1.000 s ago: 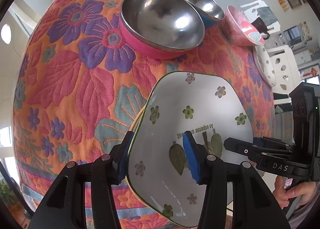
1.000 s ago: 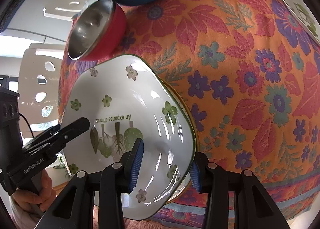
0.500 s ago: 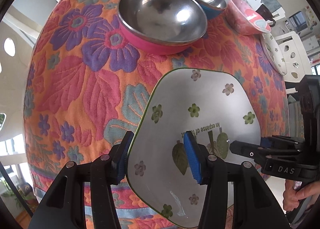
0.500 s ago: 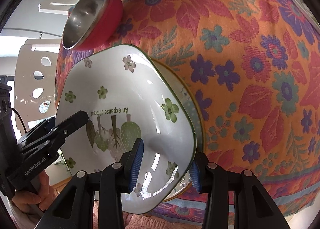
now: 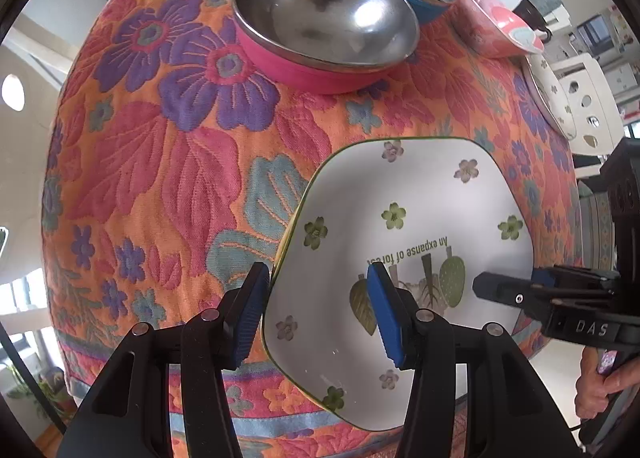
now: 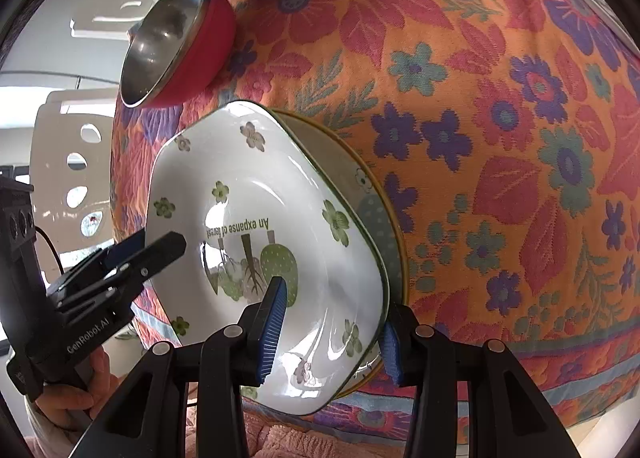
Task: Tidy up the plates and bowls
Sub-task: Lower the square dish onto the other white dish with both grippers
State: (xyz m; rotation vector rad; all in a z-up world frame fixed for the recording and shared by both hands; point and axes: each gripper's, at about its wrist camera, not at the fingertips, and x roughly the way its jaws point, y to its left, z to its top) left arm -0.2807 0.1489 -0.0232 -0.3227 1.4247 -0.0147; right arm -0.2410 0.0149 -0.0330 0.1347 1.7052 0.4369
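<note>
The white flowered plate (image 5: 424, 217) is clamped at its left rim by the left gripper (image 5: 316, 314) and at its right rim by the right gripper (image 6: 332, 334) — apparently above a yellow-rimmed plate (image 6: 384, 225) on the floral tablecloth (image 5: 168, 161).

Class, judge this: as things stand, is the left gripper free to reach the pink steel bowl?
Probably not yet. The left gripper is clamped on the white flowered plate with the right gripper; the cloth toward the pink steel bowl looks clear.

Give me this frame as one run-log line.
left claw: gripping rim of white flower-print square bowl | right claw: gripping opposite rim | under bowl: yellow-rimmed plate | surface: floral tablecloth
</note>
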